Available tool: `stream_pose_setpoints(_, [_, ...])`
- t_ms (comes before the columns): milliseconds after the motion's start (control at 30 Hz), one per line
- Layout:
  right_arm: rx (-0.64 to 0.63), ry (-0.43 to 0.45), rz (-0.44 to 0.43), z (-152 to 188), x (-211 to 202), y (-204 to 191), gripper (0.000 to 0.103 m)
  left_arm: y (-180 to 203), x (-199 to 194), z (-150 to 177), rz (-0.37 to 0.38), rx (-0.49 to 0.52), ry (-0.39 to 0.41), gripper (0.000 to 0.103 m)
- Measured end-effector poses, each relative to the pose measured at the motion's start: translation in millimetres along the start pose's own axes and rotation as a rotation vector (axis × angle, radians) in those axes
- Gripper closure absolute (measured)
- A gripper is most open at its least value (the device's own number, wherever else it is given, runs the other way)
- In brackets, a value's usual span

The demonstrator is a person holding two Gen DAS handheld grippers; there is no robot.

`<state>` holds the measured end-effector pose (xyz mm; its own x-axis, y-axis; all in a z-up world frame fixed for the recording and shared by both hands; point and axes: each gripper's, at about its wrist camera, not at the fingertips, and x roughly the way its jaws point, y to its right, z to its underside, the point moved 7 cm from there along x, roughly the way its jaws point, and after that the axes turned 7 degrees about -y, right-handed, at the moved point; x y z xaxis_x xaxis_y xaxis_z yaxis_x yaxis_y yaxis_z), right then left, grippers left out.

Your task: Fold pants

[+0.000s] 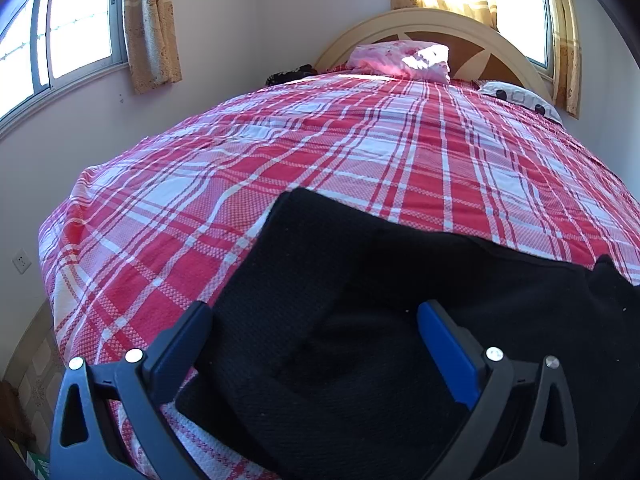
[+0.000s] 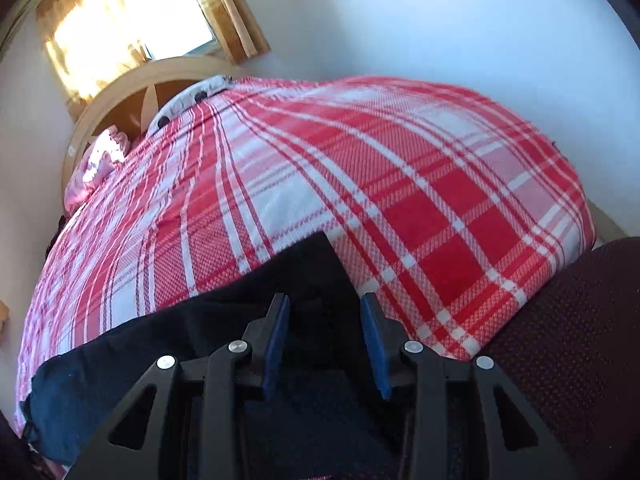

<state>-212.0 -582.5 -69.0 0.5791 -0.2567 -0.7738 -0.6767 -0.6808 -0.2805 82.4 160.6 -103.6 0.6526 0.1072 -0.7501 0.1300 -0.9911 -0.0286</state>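
The black pants (image 1: 360,280) lie flat on the near end of the bed (image 1: 280,152) with the red and white checked cover, and both the left tongs (image 1: 314,316) and the right tongs (image 2: 324,308) hang spread wide over the cloth — maybe touching it — pinching nothing.

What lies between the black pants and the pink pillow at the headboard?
Only bare plaid bedspread between the black pants and pink pillow, seen in the left wrist view.

The pants (image 1: 380,300) lie on the bed (image 1: 280,152) at its near edge; pillows (image 1: 400,58) rest against the headboard (image 1: 472,36) behind.
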Motion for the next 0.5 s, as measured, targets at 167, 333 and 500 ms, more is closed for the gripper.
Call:
stream_pose_setpoints(167, [-0.081, 0.018, 0.027, 7, -4, -10, 0.087, 0, -1, -1, -0.005, 0.000, 0.000, 0.000])
stream_pose_setpoints(333, [-0.137, 0.011, 0.061, 16, -7, -18, 0.088, 0, 0, -1, -0.006, 0.001, 0.000, 0.000])
stream_pose_setpoints(500, [-0.111, -0.021, -0.017, 21, -5, -16, 0.087, -1, 0, -1, -0.009, 0.001, 0.001, 0.000])
